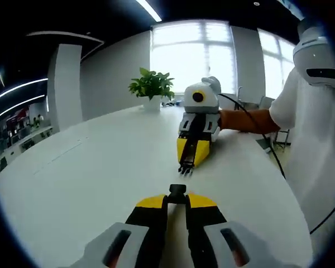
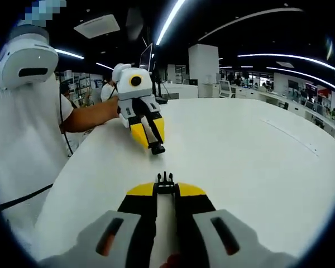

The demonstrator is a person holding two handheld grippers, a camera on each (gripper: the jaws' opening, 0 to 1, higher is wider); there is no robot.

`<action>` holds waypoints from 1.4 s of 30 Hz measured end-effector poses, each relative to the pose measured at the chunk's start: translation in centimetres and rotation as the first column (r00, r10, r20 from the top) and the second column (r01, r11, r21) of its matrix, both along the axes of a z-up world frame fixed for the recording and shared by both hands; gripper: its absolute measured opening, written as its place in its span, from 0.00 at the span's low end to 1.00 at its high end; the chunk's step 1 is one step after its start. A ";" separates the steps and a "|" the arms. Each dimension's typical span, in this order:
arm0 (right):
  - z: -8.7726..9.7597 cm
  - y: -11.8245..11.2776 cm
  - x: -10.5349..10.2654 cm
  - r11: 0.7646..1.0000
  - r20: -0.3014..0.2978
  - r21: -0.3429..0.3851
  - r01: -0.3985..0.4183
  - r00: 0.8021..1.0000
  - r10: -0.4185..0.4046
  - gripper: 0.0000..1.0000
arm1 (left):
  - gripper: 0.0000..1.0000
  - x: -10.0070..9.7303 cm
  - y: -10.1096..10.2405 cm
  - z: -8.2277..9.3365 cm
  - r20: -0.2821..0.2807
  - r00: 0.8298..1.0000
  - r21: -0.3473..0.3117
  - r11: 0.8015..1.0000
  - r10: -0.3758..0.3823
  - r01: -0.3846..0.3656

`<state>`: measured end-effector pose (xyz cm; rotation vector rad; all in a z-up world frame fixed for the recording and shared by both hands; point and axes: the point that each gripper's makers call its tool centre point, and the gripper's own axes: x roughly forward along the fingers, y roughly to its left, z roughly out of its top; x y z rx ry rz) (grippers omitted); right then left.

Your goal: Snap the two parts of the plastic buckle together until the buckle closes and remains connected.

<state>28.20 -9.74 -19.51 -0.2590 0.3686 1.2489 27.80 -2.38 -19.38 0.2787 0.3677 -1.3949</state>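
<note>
Each gripper is shut on one buckle half above the white table (image 1: 89,167): the left gripper (image 1: 177,196) pinches the socket half (image 1: 177,191), the right gripper (image 2: 165,185) the pronged half (image 2: 165,180). Both pieces look small, light, stiff and probably slick, so a grip well back on the body seems wise, leaving the mating ends free.

White tabletop

A broad white tabletop (image 1: 89,167); a potted plant (image 1: 152,89) stands at its far edge.

A potted green plant (image 1: 152,89) stands at the far edge of the white table (image 1: 89,167), before bright windows (image 1: 192,53), with a person's white shirt (image 1: 318,134) alongside.
</note>
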 end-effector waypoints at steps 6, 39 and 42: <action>-0.2 0.0 -0.2 1.000 0.000 -0.006 -0.011 1.000 0.011 0.13 | 0.12 -0.6 -0.3 -0.5 0.010 0.999 0.012 0.999 -0.032 0.032; -0.6 1.3 -0.4 0.995 0.037 -0.022 -0.094 0.995 0.095 0.13 | 0.11 -0.2 -1.3 -1.2 0.009 0.995 -0.020 0.994 -0.104 0.104; -0.5 1.4 -0.4 0.995 0.040 -0.023 -0.100 0.994 0.101 0.13 | 0.11 -0.3 -1.3 -1.2 0.007 0.994 -0.020 0.994 -0.107 0.107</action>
